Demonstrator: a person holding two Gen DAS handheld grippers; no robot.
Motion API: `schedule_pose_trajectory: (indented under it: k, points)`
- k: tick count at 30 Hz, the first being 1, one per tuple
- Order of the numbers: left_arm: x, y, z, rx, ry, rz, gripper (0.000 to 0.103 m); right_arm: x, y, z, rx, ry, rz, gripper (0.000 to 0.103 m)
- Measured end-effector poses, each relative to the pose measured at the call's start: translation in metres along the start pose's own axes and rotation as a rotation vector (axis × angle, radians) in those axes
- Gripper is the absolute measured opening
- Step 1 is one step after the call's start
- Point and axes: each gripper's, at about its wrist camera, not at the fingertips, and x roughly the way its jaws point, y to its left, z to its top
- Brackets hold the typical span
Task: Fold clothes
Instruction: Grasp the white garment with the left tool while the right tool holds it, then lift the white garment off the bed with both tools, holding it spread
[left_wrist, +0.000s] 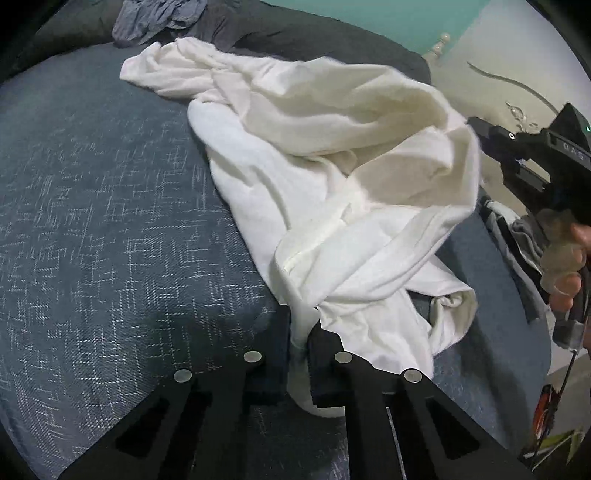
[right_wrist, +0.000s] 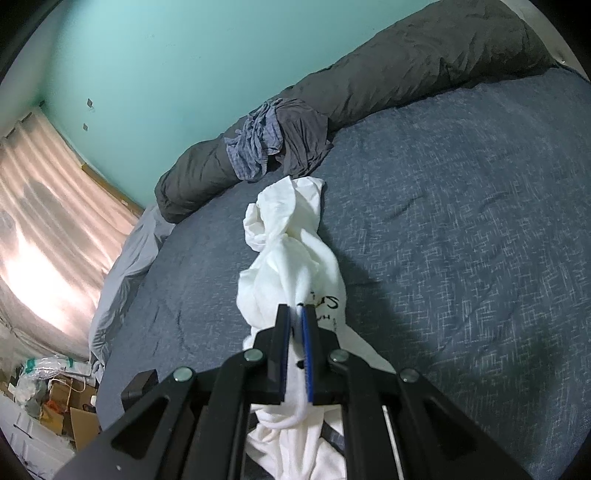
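Covering most of both views, the bed (left_wrist: 92, 221) wears a blue-grey spread flecked with a pale woven pattern, and a rolled dark grey duvet (right_wrist: 406, 70) runs along its far edge under the teal wall. A crumpled blue-grey checked garment (right_wrist: 258, 144) sits on that duvet, just beyond the task's thing.

Stretched across the spread is the white T-shirt (left_wrist: 332, 177), soft cotton, bunched and twisted into deep folds rather than laid flat. In the left wrist view it runs from the far edge of the bed toward the near edge, one loose opening gaping upward with a creamy shaded interior and a hem seam showing. From the right wrist view it narrows into a rope-like twist, with some dark printed lettering visible near the gripper.

The left gripper (left_wrist: 299, 343) has its fingers pressed together on a gathered white fold at the bed's near edge. The right gripper (right_wrist: 295, 317), held by a hand (left_wrist: 565, 269), pinches the shirt between its blue-lined pads.
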Motion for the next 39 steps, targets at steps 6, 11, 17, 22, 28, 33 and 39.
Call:
schedule_pose_trajectory:
  k: [6, 11, 17, 22, 28, 33, 39]
  points:
    - [-0.025, 0.000, 0.002, -0.009, -0.037, -0.019, 0.008, 0.005, 0.006, 0.004, -0.006, 0.050, -0.049, 0.006]
    - [-0.045, 0.002, -0.003, -0.004, -0.049, -0.019, 0.008, 0.026, -0.003, 0.002, 0.008, 0.115, -0.128, 0.046]
    - [-0.047, 0.003, 0.001, 0.006, -0.061, -0.021, 0.008, 0.068, 0.006, -0.006, -0.111, 0.201, -0.189, 0.051]
    - [-0.052, 0.003, 0.004, 0.017, -0.066, -0.026, 0.008, 0.099, 0.016, -0.014, -0.233, 0.257, -0.268, 0.053]
    - [-0.068, 0.006, 0.011, 0.025, -0.075, -0.010, 0.008, 0.119, 0.020, -0.018, -0.286, 0.305, -0.301, 0.020]
    - [-0.104, 0.004, 0.024, 0.040, -0.113, 0.020, 0.008, 0.088, 0.031, -0.005, -0.236, 0.232, -0.246, 0.010]
    - [-0.156, -0.001, 0.041, 0.053, -0.174, 0.053, 0.008, 0.026, 0.069, 0.019, -0.210, 0.119, -0.179, 0.009]
